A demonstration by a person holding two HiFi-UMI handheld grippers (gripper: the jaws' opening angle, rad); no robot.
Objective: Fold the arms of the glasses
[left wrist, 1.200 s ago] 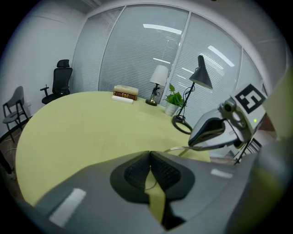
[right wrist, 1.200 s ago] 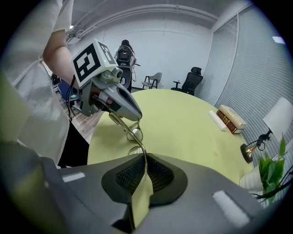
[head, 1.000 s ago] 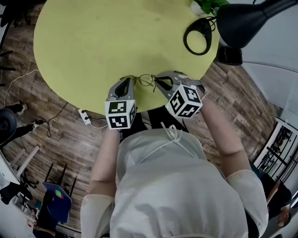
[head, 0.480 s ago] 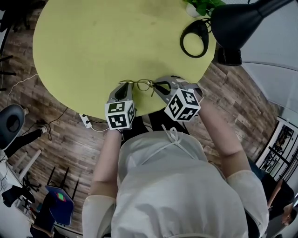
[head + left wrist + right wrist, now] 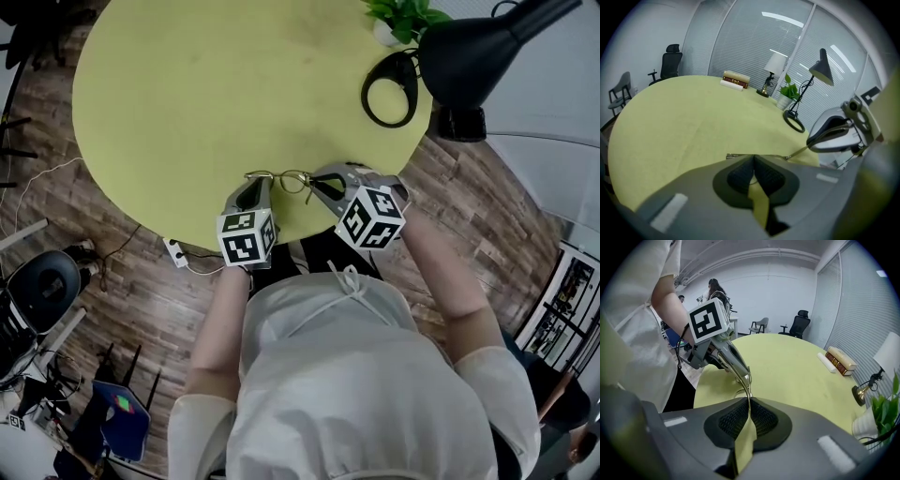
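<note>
No words, numbers or brands can be read. The only markings are black-and-white square code patterns on the cube [image 5: 247,237] of the left gripper [image 5: 259,181], at 6 o'clock of the surface [image 5: 187,94], and on the cube [image 5: 371,217] of the right gripper [image 5: 315,178], at 5 o'clock. The spines of the books [image 5: 841,359] are illegible.

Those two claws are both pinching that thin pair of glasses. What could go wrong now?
The glasses are thin wire, clamped by the left gripper and the right gripper at once; a twist or pull from either could bend the frame. They are held by the edge of the table, so a slip might drop them to the floor.
</note>
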